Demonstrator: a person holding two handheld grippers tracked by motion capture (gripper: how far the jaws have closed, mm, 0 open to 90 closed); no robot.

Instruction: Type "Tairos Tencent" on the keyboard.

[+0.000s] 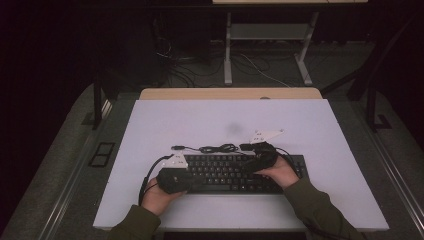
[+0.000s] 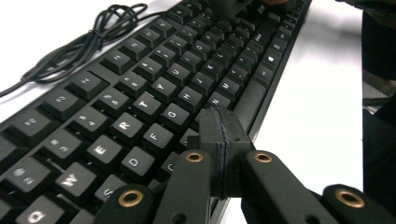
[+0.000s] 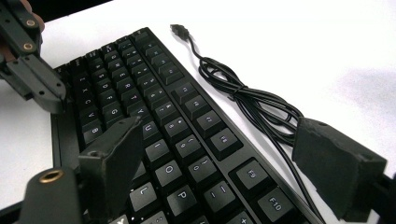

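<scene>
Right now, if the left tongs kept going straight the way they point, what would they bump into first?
Probably the keyboard. The left tongs are shut and aim low along its keys, near the bottom letter row. Depth is hard to judge, so they might skim above the keys instead.

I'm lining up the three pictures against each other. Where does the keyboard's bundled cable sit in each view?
High view: the cable lies just beyond the keyboard's far edge, centre of the table.
Left gripper view: the cable is at upper left, beside the number row.
Right gripper view: the cable runs down the right of the keyboard.
Shared landmark: the black keyboard's key rows.
</scene>
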